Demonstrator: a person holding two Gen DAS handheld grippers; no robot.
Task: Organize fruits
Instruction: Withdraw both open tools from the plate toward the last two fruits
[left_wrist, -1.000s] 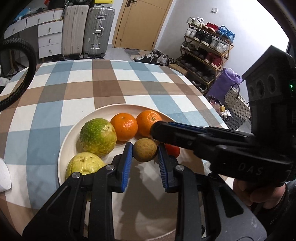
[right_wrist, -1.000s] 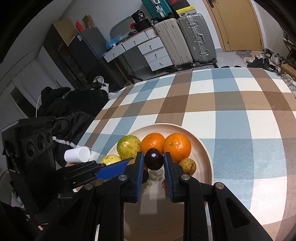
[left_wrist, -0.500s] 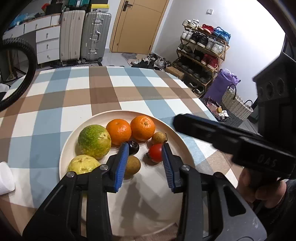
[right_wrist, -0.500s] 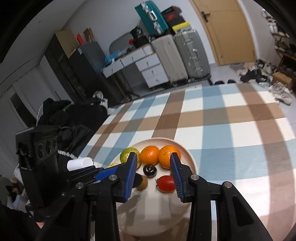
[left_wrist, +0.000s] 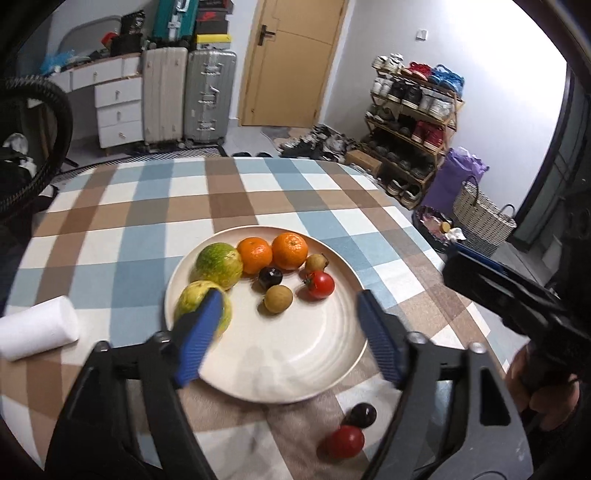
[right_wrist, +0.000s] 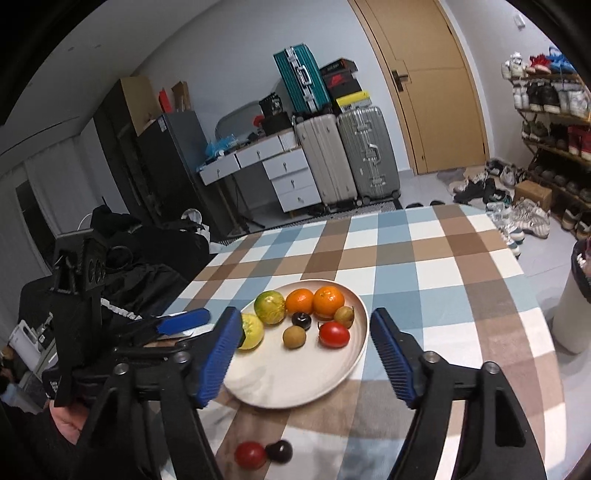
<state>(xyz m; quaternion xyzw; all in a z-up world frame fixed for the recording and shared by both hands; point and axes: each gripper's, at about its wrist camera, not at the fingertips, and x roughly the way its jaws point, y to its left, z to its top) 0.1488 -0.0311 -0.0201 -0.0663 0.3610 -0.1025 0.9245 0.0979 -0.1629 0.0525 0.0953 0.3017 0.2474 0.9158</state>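
No writing can be read on the fruit or the plate (left_wrist: 347, 373). The left gripper (left_wrist: 288, 314) hangs spread wide and empty above the plate, which lies near the table's (left_wrist: 122, 236) near edge. The right gripper (right_wrist: 303, 332) is spread and empty too. On the plate's far half lie two oranges (left_wrist: 290, 250), two green-yellow fruits (left_wrist: 218, 260), a tomato (left_wrist: 319, 285), a dark plum (left_wrist: 270, 277) and two small brown fruits (left_wrist: 278, 298); its near half is bare. A second tomato (left_wrist: 345, 441) and a second plum (left_wrist: 362, 415) touch at the table's near edge. A white cup (left_wrist: 37, 332) lies by the left edge. The far table is open.
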